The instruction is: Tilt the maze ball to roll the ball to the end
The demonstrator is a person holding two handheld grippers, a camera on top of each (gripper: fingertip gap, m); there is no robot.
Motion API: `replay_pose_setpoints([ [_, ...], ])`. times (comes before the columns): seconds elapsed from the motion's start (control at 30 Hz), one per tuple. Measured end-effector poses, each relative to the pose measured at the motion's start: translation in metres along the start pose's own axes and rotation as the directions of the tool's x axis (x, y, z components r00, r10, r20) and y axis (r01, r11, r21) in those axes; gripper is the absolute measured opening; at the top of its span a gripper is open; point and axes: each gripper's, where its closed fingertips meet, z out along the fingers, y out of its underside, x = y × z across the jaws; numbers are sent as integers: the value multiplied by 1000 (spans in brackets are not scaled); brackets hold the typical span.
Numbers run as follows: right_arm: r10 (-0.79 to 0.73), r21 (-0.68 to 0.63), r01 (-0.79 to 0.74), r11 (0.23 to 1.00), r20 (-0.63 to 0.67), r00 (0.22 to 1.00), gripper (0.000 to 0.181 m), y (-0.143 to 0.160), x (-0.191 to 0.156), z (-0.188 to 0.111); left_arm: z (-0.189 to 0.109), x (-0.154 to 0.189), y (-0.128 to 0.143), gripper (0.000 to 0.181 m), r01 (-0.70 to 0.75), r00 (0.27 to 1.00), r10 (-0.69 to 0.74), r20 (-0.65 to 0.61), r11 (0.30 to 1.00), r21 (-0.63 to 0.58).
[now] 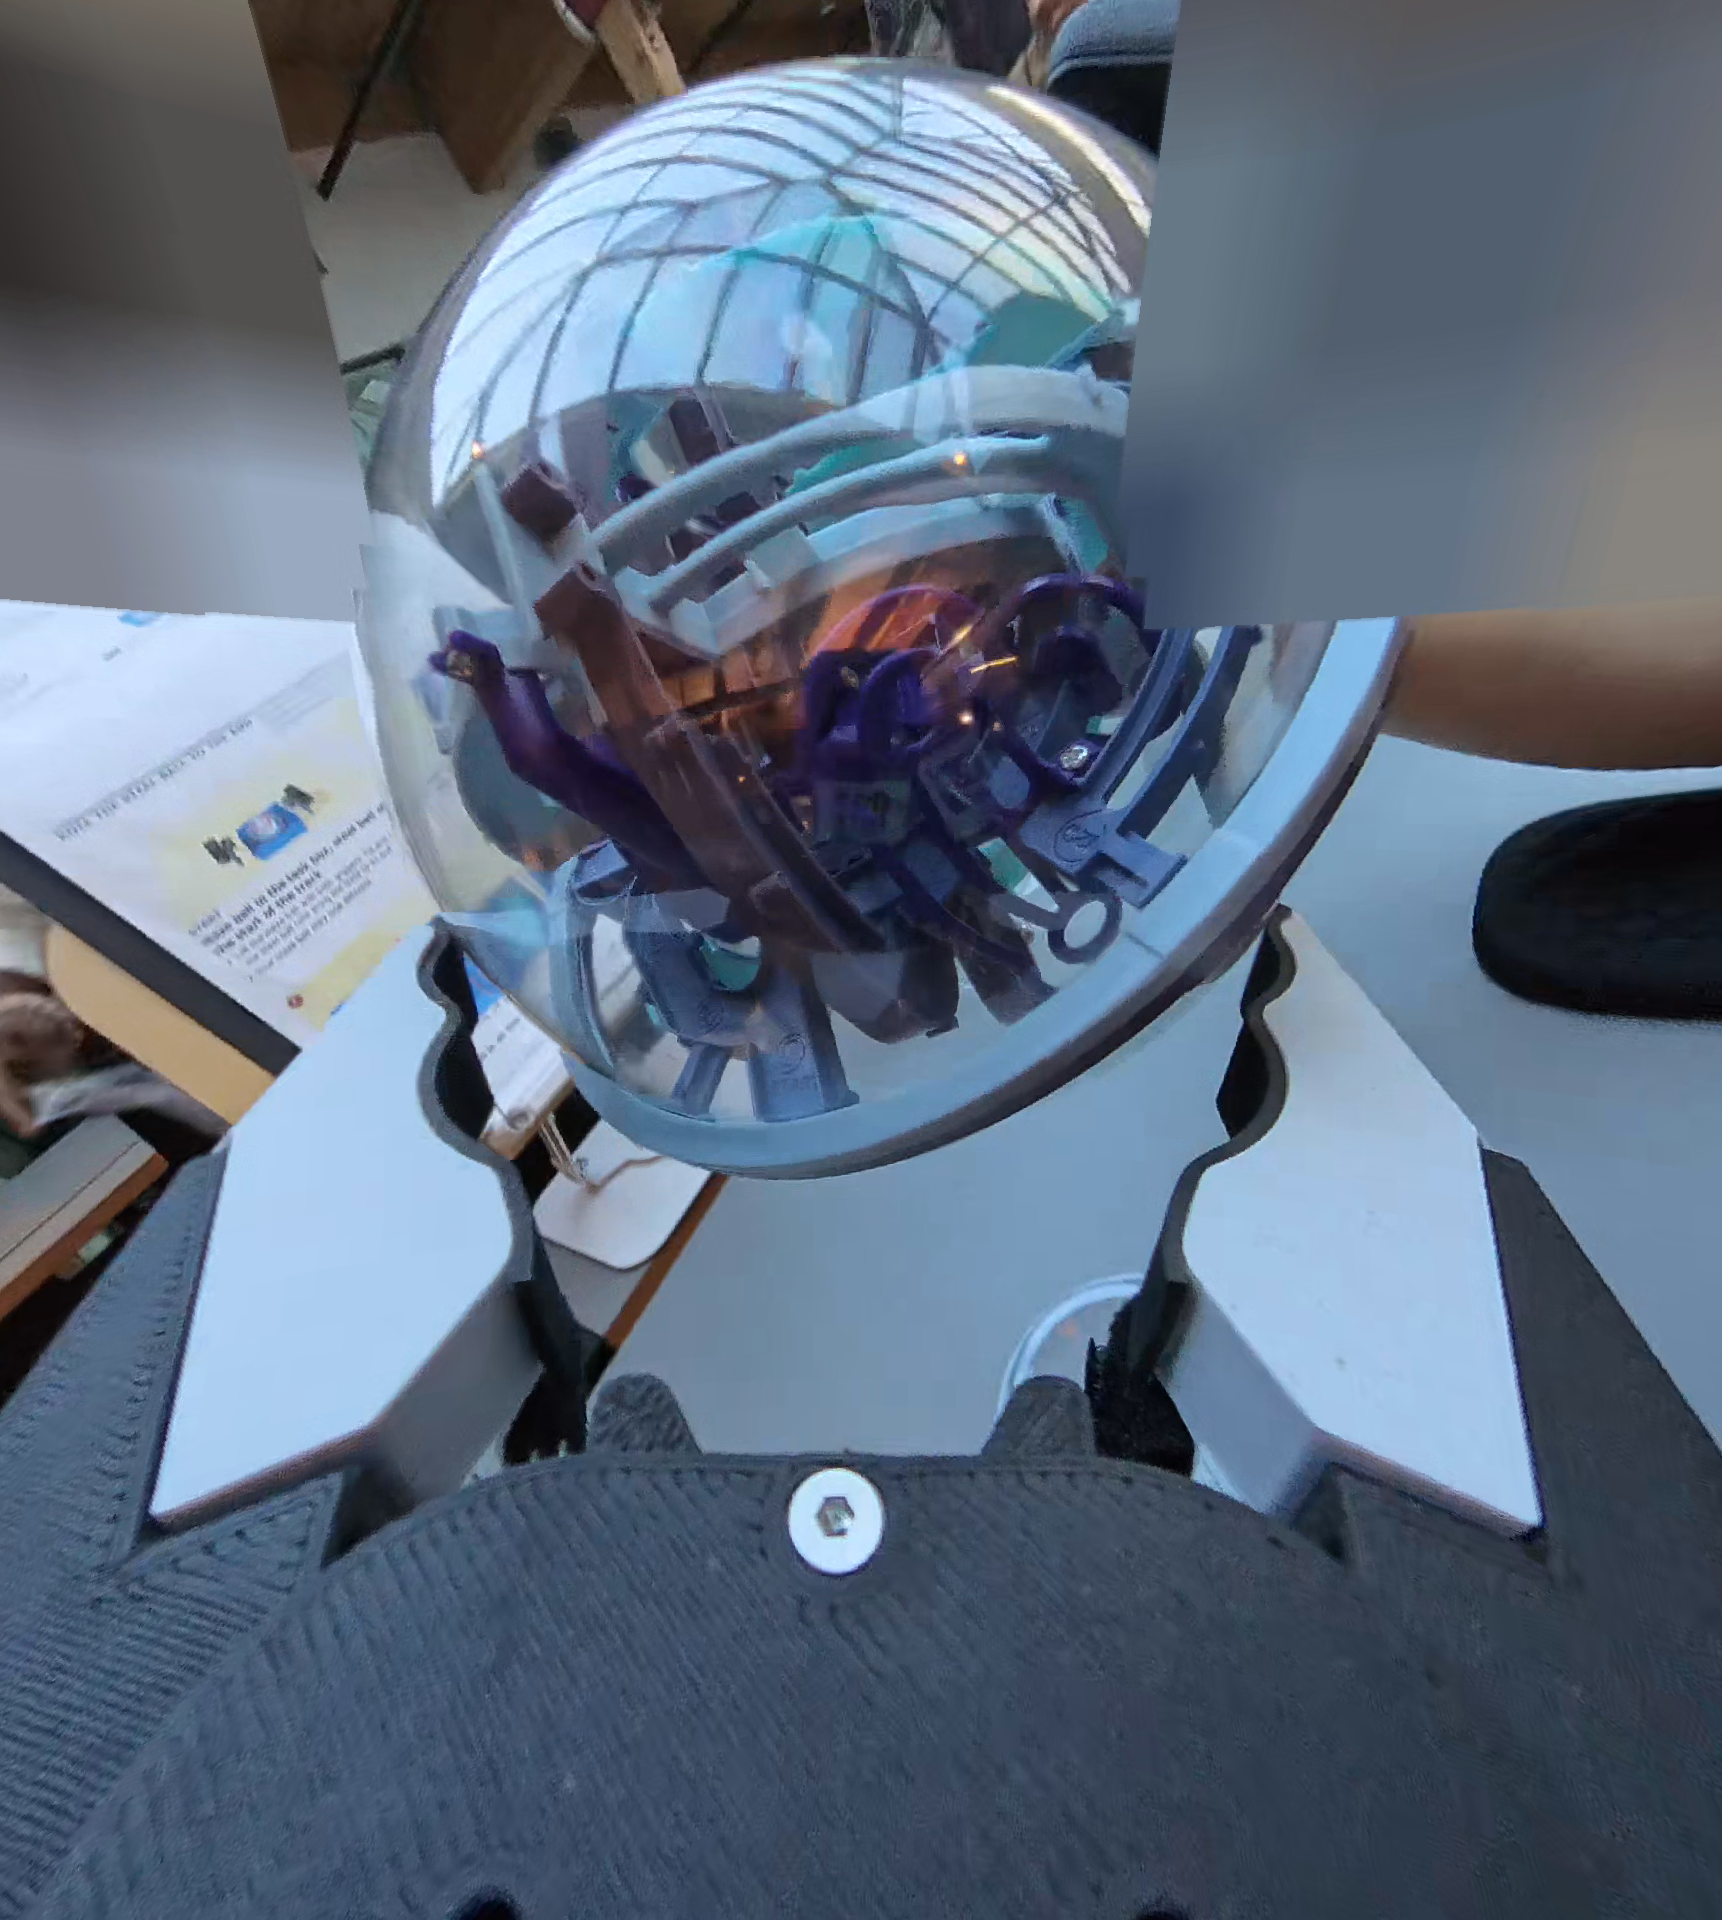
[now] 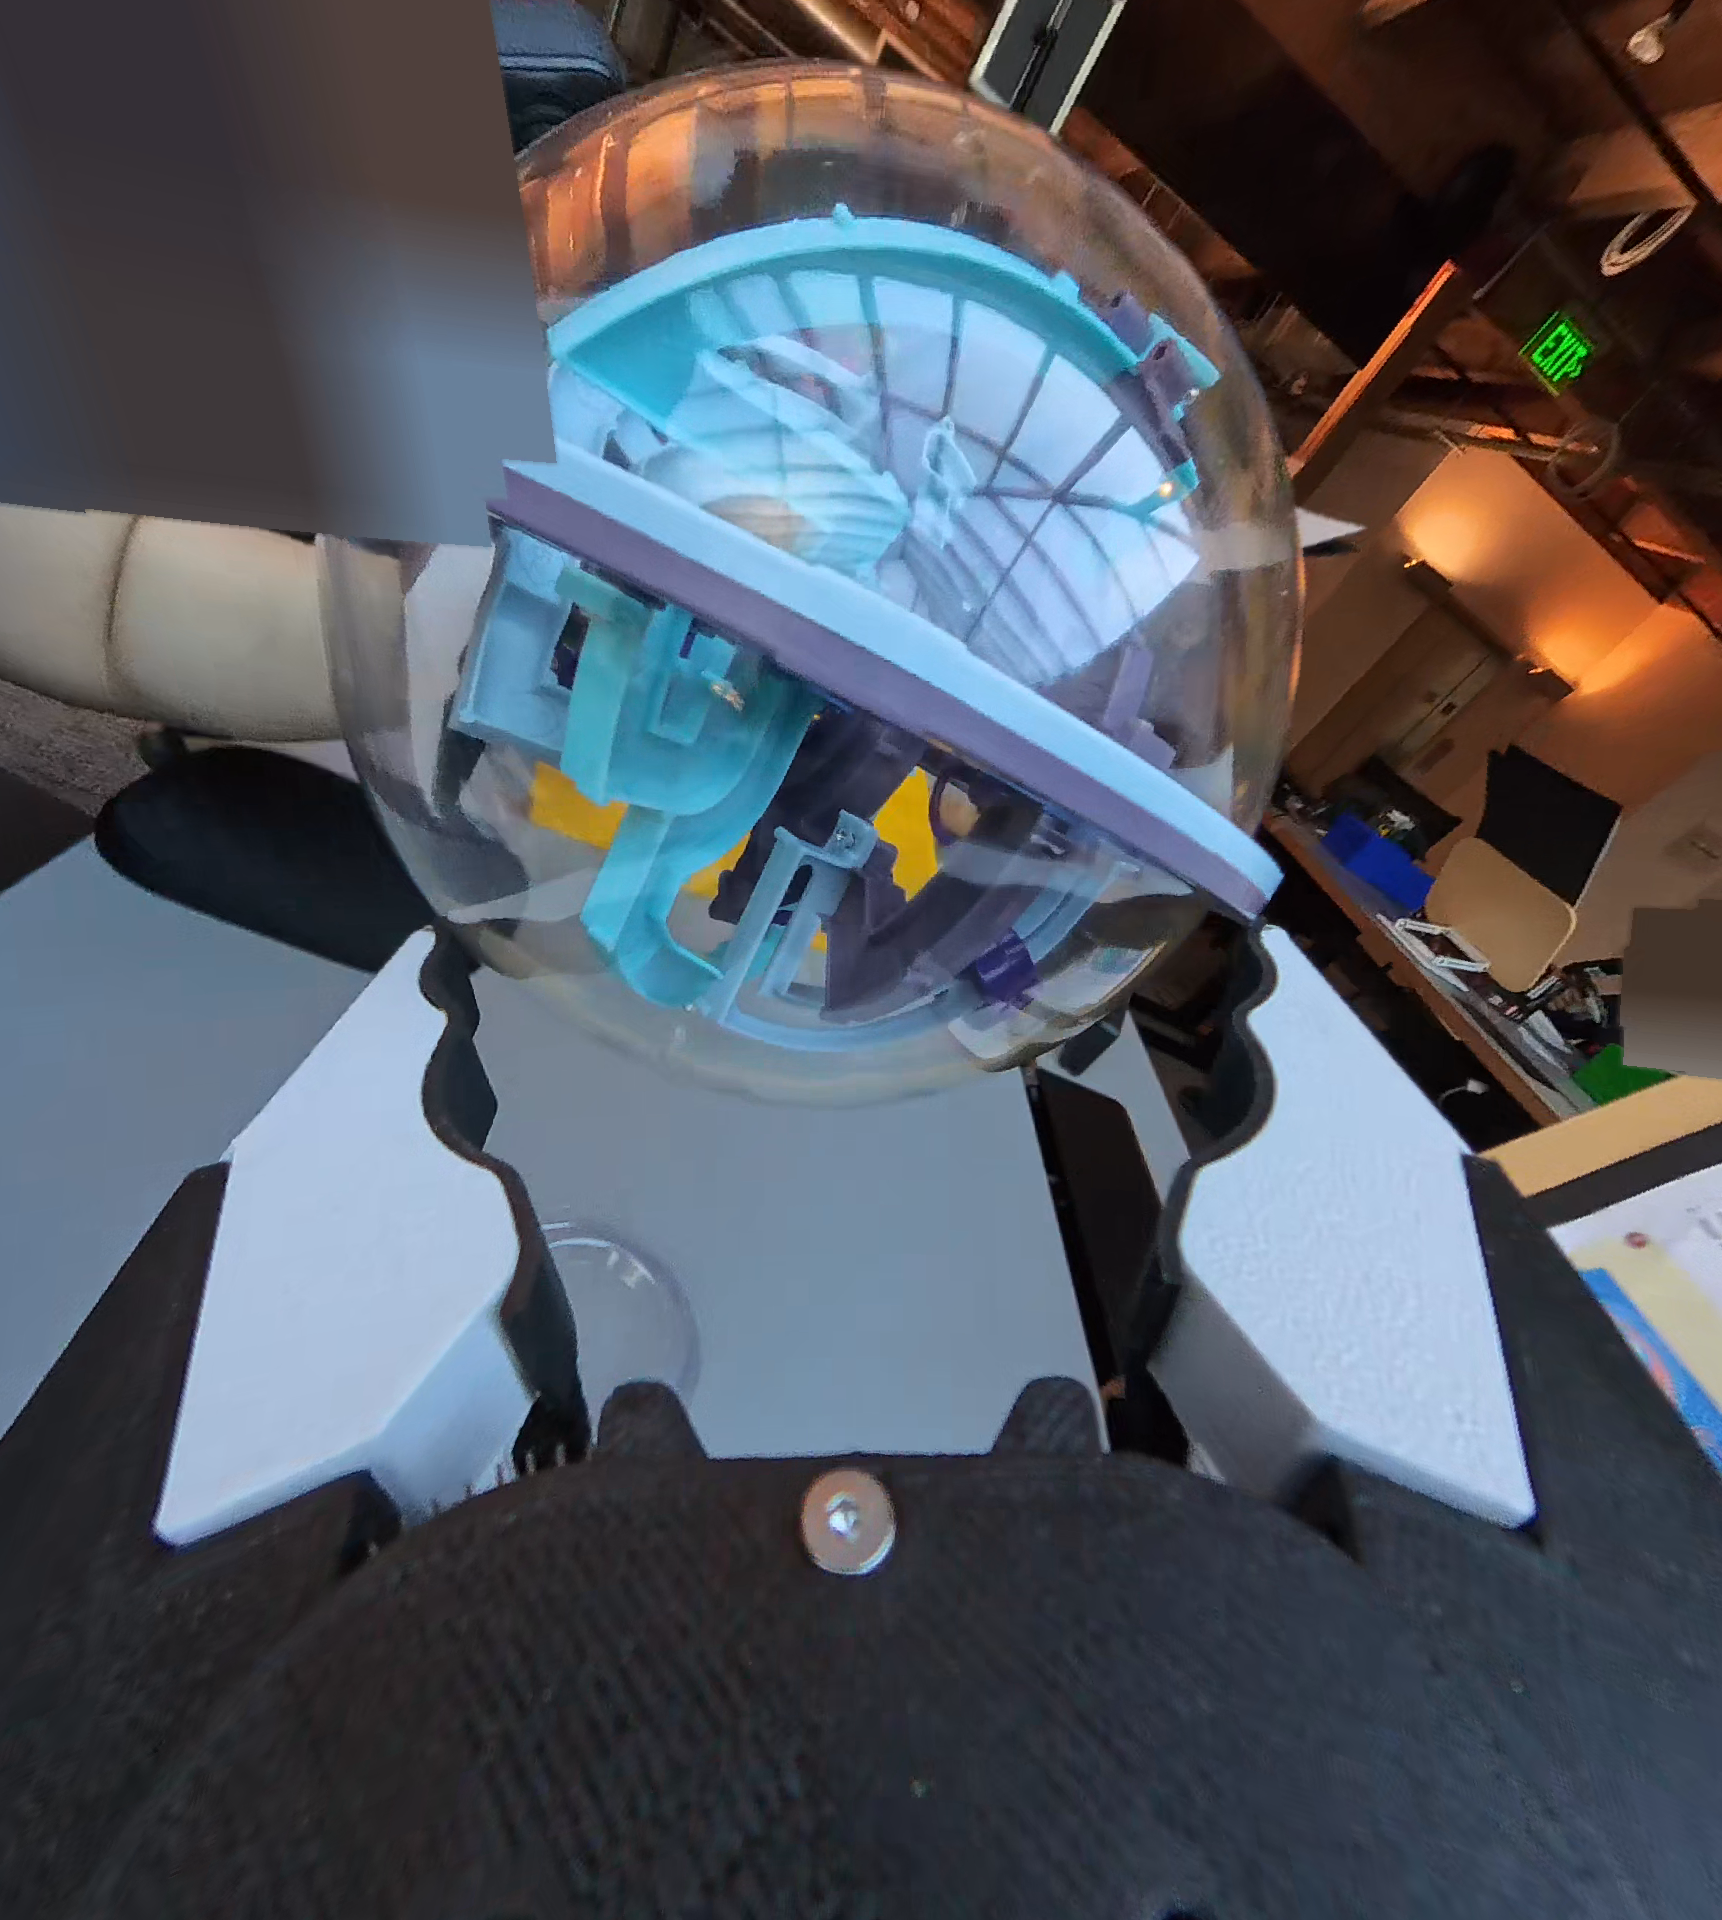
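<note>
Both tongs, left and right, pinch the clear maze ball from opposite sides, lifted off the tabletop and tilted, presumably steering its hidden ball.

Maze ball fills the span between the left claw fingertips, likewise the right claw. Beneath it, grey bench lies open except a clear dome; a monitor flanks the left.
</note>
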Motion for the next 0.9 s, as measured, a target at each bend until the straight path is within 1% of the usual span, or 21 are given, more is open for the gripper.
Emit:
replay_pose_setpoints([
  [0.2,-34,17,35,999,-68,997,141,-71,13,-4,-15,-18,-72,143,-51,997,54,-50,996,75],
  [0.37,-14,61,21,998,-121,993,141,-130,12,-4,-34,-23,-128,143,-23,994,44,-104,982,190],
  [0.43,-18,63,27,998,-138,990,141,-149,10,-4,-41,-24,-147,143,-21,992,48,-118,975,219],
  [0.6,-46,35,52,998,-163,986,141,-187,5,-6,-55,-22,-183,143,-49,988,81,-129,971,233],
  [0.73,-46,49,56,997,-179,983,142,-216,-3,-8,-67,-18,-211,143,-51,986,89,-142,966,252],
  [0.83,-43,65,57,996,-187,981,141,-231,-10,-11,-73,-11,-225,143,-46,985,87,-150,965,260],
  [0.9,-49,73,64,995,-195,980,141,-237,-16,-13,-76,-5,-229,143,-44,984,87,-158,965,257],
])
